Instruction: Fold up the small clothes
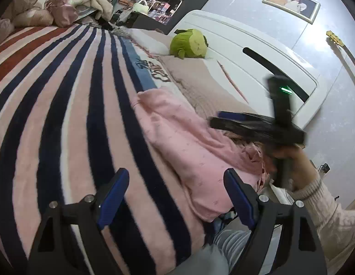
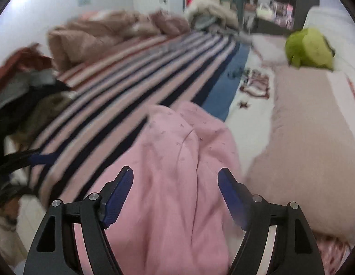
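A small pink garment (image 1: 188, 142) lies crumpled on the striped blanket (image 1: 69, 105) near the bed's edge. My left gripper (image 1: 175, 178) is open and empty, low over the blanket just left of the garment. The right gripper shows blurred in the left wrist view (image 1: 246, 123), held above the garment's right side. In the right wrist view the garment (image 2: 177, 160) fills the space ahead, and my right gripper (image 2: 175, 181) is open just above it. The left gripper shows blurred at the left edge (image 2: 28, 158).
A green plush toy (image 1: 188, 43) sits by the white headboard (image 1: 257, 52), also in the right wrist view (image 2: 310, 48). A beige pillow (image 2: 310, 142) lies right of the garment. Piled clothes (image 2: 28, 87) and bedding (image 1: 28, 11) lie at the far side.
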